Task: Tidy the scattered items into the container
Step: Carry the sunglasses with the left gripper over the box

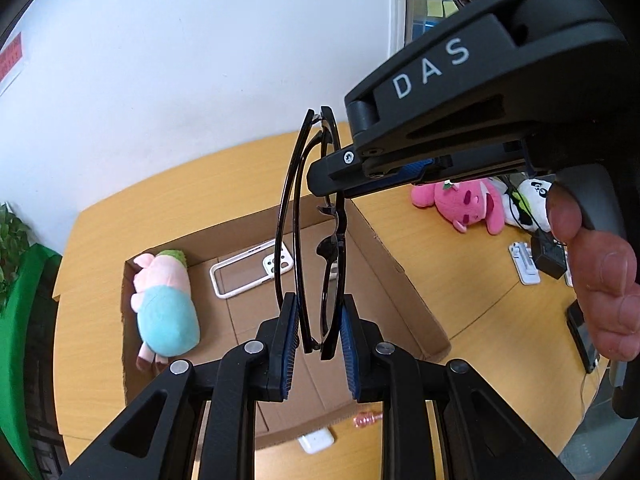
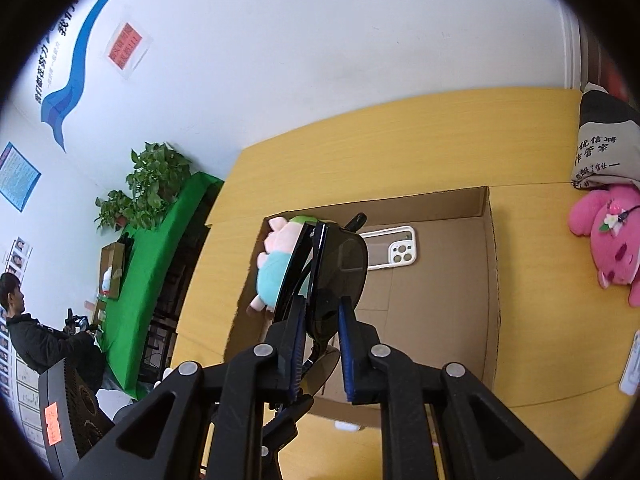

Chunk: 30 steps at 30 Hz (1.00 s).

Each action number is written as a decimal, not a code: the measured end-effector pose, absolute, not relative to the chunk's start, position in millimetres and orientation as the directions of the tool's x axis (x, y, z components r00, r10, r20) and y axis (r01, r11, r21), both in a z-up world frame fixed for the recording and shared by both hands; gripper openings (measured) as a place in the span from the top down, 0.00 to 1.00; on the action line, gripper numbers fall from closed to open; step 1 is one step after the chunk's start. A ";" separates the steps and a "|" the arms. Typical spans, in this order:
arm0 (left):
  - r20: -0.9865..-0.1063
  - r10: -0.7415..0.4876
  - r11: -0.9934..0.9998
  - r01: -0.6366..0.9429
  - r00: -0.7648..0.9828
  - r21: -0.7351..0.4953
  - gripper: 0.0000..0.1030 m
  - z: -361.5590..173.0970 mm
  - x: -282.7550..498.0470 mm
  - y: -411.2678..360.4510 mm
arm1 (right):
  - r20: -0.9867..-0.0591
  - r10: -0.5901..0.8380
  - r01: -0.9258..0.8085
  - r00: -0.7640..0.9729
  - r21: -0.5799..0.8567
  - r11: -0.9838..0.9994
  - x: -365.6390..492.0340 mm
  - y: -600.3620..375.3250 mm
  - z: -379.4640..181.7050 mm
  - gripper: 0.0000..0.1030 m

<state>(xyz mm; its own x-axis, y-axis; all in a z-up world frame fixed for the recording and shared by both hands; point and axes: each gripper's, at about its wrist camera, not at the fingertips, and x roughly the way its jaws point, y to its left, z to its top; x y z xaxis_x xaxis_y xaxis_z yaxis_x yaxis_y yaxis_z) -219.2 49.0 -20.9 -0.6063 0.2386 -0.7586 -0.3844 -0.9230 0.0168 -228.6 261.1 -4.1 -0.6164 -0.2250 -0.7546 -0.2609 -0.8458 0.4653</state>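
Left tongs [image 1: 318, 342]: clamped on folded black-framed sunglasses [image 1: 312, 240], held in the air above open brown cardboard box [image 1: 400, 276] on yellow wooden table [image 1: 460, 304]. In box: pink-and-blue plush pig [image 1: 164, 304], white phone case [image 1: 252, 266]. Right tongs [image 2: 320, 350]: clamped on same sunglasses.

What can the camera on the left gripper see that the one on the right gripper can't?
Only the left wrist view shows the right gripper from outside, the hand holding it, and a white plush beside the pink one.

Only the right wrist view shows a potted plant, a green-covered table and a seated person.

Both show the folded sunglasses clamped by both grippers above the cardboard box, which holds a pig plush and a phone case, plus the pink plush outside it.
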 end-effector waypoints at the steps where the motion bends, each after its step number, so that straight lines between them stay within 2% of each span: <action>1: -0.765 0.241 -0.923 -0.385 -0.597 0.010 0.79 -24.6 -225.6 50.8 | -0.759 -0.225 -0.265 -0.610 0.464 -0.845 -231.1 264.4 -7.5 0.86; 18: -0.850 0.334 -0.925 -0.313 -0.407 -0.213 0.80 -117.6 -324.0 78.7 | -0.870 -0.258 -0.366 -0.420 0.423 -0.829 -309.7 333.2 -115.6 0.87; 30: -0.853 0.438 -0.897 -0.194 -0.283 -0.396 0.80 -192.5 -387.8 86.7 | -0.955 -0.202 -0.400 -0.220 0.277 -0.874 -370.2 358.7 -196.2 0.87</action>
